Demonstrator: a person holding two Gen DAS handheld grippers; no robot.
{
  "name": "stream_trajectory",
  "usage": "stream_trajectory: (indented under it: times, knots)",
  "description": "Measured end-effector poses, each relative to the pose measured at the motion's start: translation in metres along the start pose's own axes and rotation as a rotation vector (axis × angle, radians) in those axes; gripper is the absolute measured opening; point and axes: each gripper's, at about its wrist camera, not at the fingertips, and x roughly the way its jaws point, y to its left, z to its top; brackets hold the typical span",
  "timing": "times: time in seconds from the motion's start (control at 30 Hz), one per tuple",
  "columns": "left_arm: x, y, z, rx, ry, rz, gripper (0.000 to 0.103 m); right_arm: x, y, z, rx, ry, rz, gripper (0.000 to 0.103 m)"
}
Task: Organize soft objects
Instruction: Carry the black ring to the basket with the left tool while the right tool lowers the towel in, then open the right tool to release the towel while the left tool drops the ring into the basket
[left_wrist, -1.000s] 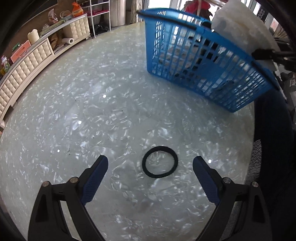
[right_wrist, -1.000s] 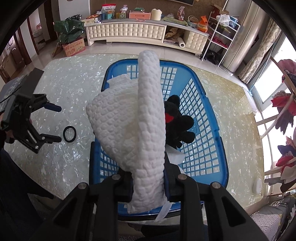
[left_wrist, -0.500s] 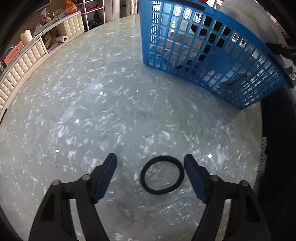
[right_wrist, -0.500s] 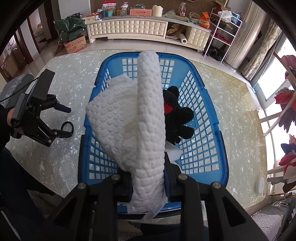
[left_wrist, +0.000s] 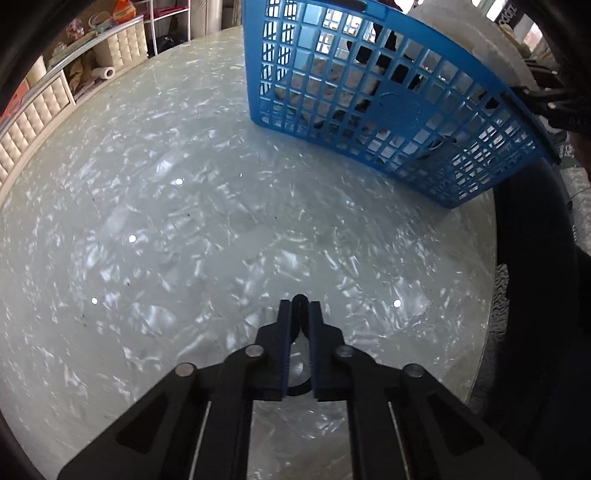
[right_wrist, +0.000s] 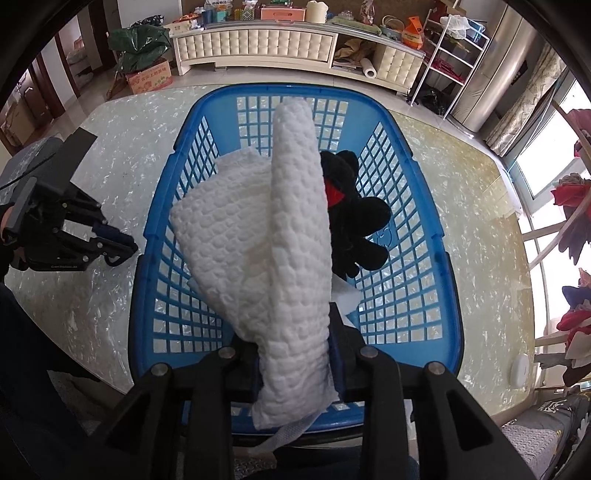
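Observation:
My left gripper (left_wrist: 299, 308) points down at the pearly table (left_wrist: 184, 221) and is shut on a black hair tie (left_wrist: 299, 298), squeezed flat between the blue pads. It also shows in the right wrist view, where the left gripper (right_wrist: 114, 247) sits just left of the blue basket (right_wrist: 450, 295). My right gripper (right_wrist: 295, 343) hangs over the basket with a white quilted cloth (right_wrist: 280, 229) between its fingers; its jaws are opening while the cloth still stands upright in them. A black plush toy (right_wrist: 362, 221) lies inside the basket (left_wrist: 388, 110).
A white tufted cabinet (right_wrist: 258, 44) with clutter on top runs along the far wall, beside a metal shelf rack (right_wrist: 454, 55). A cardboard box (right_wrist: 147, 79) sits on the floor. A person's dark clothing (left_wrist: 535, 258) borders the table's near edge.
The left gripper came down around the hair tie and closed on it, flattening the ring. The right gripper with the cloth has shifted over the middle of the basket.

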Motion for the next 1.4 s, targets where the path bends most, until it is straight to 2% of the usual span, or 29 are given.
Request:
stream_trajectory:
  times: [0.23, 0.33, 0.43, 0.6, 0.8, 1.07, 1.4]
  knots:
    - [-0.011, -0.013, -0.023, 0.000, -0.012, 0.023, 0.005, 0.005, 0.008, 0.001, -0.015, 0.013, -0.021, 0.034]
    - [-0.026, -0.017, -0.026, -0.005, -0.036, 0.024, 0.005, 0.007, 0.009, 0.003, -0.004, 0.017, -0.036, 0.041]
    - [-0.039, -0.022, -0.022, -0.013, -0.053, 0.032, 0.005, 0.006, 0.014, 0.001, -0.009, 0.007, -0.045, 0.054]
    - [-0.062, -0.034, -0.015, -0.022, -0.077, 0.069, 0.005, -0.001, 0.017, 0.000, 0.000, -0.026, -0.057, 0.086]
    - [-0.097, -0.051, 0.006, -0.036, -0.138, 0.070, 0.005, -0.011, 0.011, -0.006, 0.030, -0.053, -0.082, 0.101]
    - [-0.131, -0.072, 0.036, -0.037, -0.189, 0.075, 0.005, -0.023, 0.000, -0.011, 0.062, -0.103, -0.073, 0.103]
    - [-0.132, -0.093, 0.084, -0.010, -0.230, 0.091, 0.005, -0.025, -0.018, -0.016, 0.100, -0.143, -0.029, 0.103]
